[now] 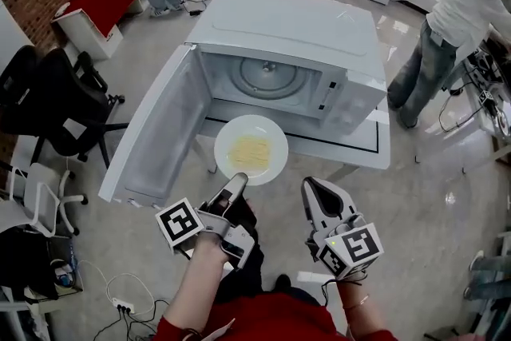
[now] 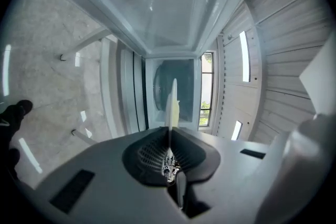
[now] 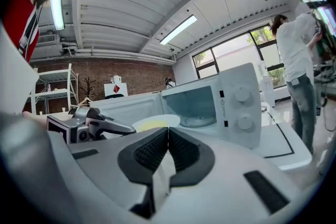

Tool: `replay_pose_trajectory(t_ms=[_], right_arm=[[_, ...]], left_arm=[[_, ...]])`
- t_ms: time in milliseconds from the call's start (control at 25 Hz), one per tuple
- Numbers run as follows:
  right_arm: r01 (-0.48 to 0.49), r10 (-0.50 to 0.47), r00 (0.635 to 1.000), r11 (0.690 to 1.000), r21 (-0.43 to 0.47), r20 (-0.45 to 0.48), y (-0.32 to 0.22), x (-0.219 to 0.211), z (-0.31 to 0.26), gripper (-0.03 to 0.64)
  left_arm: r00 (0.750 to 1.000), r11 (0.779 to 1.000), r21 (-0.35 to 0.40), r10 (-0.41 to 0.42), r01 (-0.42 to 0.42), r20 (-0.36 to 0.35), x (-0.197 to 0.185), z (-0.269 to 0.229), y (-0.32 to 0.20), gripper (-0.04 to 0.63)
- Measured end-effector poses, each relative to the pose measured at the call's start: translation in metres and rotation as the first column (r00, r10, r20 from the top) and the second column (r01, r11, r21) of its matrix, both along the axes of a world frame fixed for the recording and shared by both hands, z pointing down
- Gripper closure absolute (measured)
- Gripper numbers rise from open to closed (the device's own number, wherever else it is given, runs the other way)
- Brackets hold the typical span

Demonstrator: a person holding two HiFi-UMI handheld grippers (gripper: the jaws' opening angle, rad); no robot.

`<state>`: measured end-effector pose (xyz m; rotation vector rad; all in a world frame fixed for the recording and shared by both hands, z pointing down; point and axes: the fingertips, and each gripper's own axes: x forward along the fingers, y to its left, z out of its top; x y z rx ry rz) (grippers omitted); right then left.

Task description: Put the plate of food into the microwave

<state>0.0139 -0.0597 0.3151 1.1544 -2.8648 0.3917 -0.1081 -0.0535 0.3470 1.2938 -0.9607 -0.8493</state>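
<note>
Just in front of the open microwave, the plate of food hangs from the left tool, clamped on its near rim. Right tool closed, empty. Plate prob. stiff, slick, breakable; a one-edge grip could tip it, so keep level.

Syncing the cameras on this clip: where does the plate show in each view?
Head view: plate at centre, before the microwave.
Left gripper view: plate edge-on at centre, clamped in the jaws.
Right gripper view: plate just left of centre, above the jaws.
Shared landmark: the open microwave.
</note>
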Motion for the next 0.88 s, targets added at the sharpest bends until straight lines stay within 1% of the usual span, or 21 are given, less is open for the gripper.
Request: replay_pose_trajectory(t_ms=[160,280,360,520,640,720,880], right_arm=[[-0.026,0.025,0.999,0.999,-0.020,-0.022,-0.026,-0.016,0.005,0.601],[-0.039,0.039,0.999,0.999,-0.010,-0.023,-0.042,-0.028,0.007,0.601],[-0.053,0.053,0.998,0.998,-0.019,-0.029,-0.049,-0.032,0.008,0.601],[-0.065,0.064,0.998,0.998,-0.024,-0.007,-0.059,-0.037,0.010,0.601],[-0.072,0.071,0.996,0.997,-0.015,-0.047,-0.067,-0.034,0.024,0.601],[-0.078,0.078,0.996,0.997,0.001,-0.053,-0.073,-0.033,0.025,0.601],[-0.061,0.060,0.996,0.998,-0.018,-0.065,-0.080,-0.035,0.034,0.601]], left_arm=[[0.999,0.999,0.008,0.035,-0.035,-0.016,-0.009,0.000,-0.030,0.574],[0.998,0.998,0.020,0.052,-0.051,-0.021,-0.017,0.001,-0.048,0.574],[0.997,0.997,0.027,0.070,-0.070,-0.019,-0.020,0.000,-0.057,0.574],[0.995,0.995,0.039,0.093,-0.092,-0.035,-0.019,0.001,-0.072,0.574],[0.994,0.994,0.051,0.102,-0.100,-0.035,-0.015,0.007,-0.079,0.574],[0.994,0.993,0.054,0.102,-0.101,-0.025,-0.014,0.008,-0.086,0.574],[0.996,0.996,0.039,0.086,-0.086,-0.015,-0.014,0.012,-0.102,0.574]])
